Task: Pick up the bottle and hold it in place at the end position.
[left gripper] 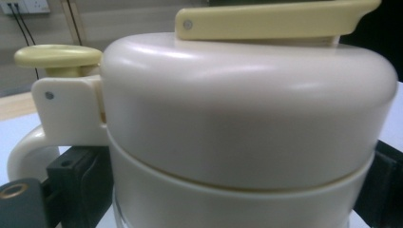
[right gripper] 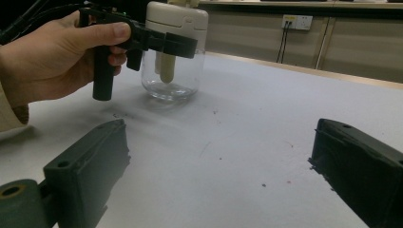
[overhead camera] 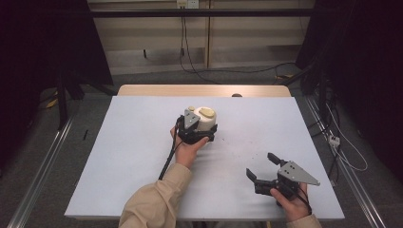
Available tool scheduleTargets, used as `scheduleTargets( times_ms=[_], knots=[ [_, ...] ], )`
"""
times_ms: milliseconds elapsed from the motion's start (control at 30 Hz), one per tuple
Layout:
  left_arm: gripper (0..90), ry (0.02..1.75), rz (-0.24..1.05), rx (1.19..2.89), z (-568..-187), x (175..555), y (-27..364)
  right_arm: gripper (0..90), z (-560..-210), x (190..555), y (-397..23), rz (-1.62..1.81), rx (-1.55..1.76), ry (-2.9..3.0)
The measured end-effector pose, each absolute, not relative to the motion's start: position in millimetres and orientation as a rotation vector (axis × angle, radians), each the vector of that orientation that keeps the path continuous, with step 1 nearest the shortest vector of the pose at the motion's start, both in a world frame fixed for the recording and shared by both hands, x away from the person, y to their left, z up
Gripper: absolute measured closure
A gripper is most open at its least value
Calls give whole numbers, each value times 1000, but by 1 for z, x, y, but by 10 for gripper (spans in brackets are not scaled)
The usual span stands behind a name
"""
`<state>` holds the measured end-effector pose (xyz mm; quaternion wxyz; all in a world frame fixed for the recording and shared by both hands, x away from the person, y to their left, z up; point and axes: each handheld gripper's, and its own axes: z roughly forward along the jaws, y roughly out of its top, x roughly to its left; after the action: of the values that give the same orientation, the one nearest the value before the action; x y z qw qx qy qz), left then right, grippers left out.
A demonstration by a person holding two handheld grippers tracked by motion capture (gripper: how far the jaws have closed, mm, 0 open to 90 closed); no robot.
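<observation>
A clear glass jug [overhead camera: 207, 118] with a cream lid, a pale yellow lever and a cream side handle stands near the middle of the white table [overhead camera: 142, 142]. My left gripper [overhead camera: 205, 128] is shut on the jug just below its lid, one jaw on each side. The left gripper view puts the lid [left gripper: 247, 118] very close, with the gripper [left gripper: 233, 190] hugging it. In the right gripper view the jug [right gripper: 173, 76] seems to rest on the table, held by the left gripper [right gripper: 178, 45]. My right gripper [overhead camera: 260, 164] [right gripper: 223, 156] stands open near the front right, holding nothing.
Small dark specks [overhead camera: 237, 154] dot the white cover between the two grippers. A wooden strip [overhead camera: 204, 90] runs along the table's far edge, with a small dark object [overhead camera: 236, 95] on it. Metal rails and cables lie on the floor at both sides.
</observation>
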<state>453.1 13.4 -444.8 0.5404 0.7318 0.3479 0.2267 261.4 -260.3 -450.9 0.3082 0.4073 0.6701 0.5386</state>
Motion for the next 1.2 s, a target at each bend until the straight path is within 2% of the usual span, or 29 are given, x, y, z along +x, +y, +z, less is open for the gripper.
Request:
scheduleTargets(
  times_ms=[1200],
  knots=[
    [53,811,526,1739,-455,451,15,43,-452,266,-257,1412,1091,1792]
  ],
)
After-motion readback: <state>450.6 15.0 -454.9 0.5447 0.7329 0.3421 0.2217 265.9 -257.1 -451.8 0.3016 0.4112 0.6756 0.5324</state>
